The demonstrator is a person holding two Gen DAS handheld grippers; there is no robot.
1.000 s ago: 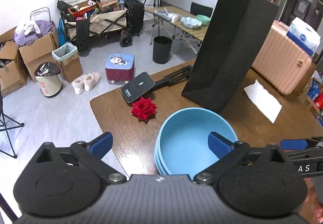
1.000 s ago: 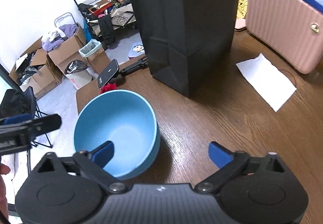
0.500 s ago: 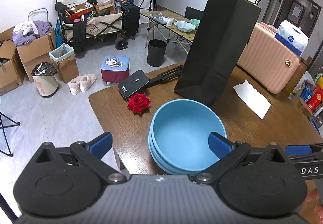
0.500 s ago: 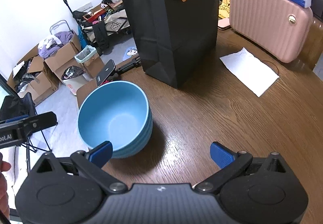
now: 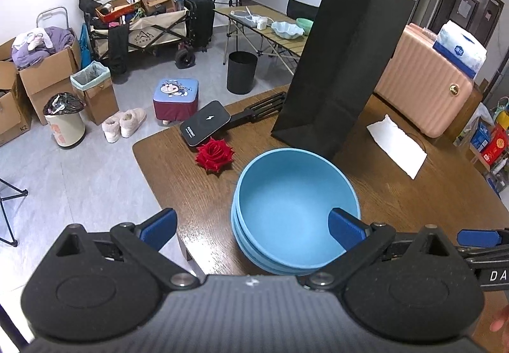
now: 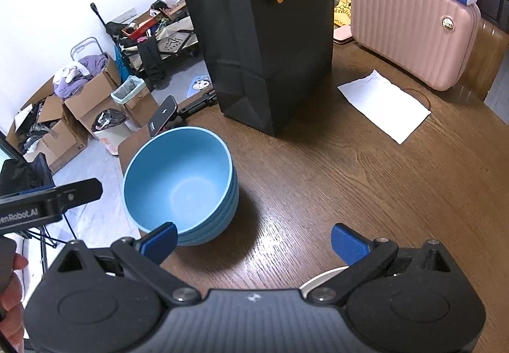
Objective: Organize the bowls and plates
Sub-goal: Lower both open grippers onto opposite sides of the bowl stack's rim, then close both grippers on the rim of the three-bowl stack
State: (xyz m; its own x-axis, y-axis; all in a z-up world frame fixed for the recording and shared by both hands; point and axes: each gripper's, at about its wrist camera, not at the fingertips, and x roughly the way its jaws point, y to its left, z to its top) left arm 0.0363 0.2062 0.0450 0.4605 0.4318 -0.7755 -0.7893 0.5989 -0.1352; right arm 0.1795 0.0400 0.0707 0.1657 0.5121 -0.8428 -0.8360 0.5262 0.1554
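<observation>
A stack of nested blue bowls (image 5: 294, 210) (image 6: 181, 184) stands on the brown wooden table (image 5: 413, 194) (image 6: 350, 181) near its left edge. My left gripper (image 5: 253, 227) hovers open above the stack's near-left side, holding nothing. My right gripper (image 6: 253, 240) is open too, above bare wood just right of the bowls, its left finger over their rim. A white rim of a plate (image 6: 321, 281) peeks out under the right gripper's body; most of it is hidden.
A tall black paper bag (image 5: 343, 66) (image 6: 264, 35) stands behind the bowls. A red rose (image 5: 214, 155), a black charger pad (image 5: 205, 125), a white napkin (image 5: 397, 144) (image 6: 385, 105) and a pink case (image 5: 423, 89) (image 6: 413, 22) also sit on the table. Floor clutter lies off the left edge.
Both grippers have pulled back and risen from the bowls, so the whole stack now shows. The right gripper's left finger, earlier inside the bowl, is now outside it.
</observation>
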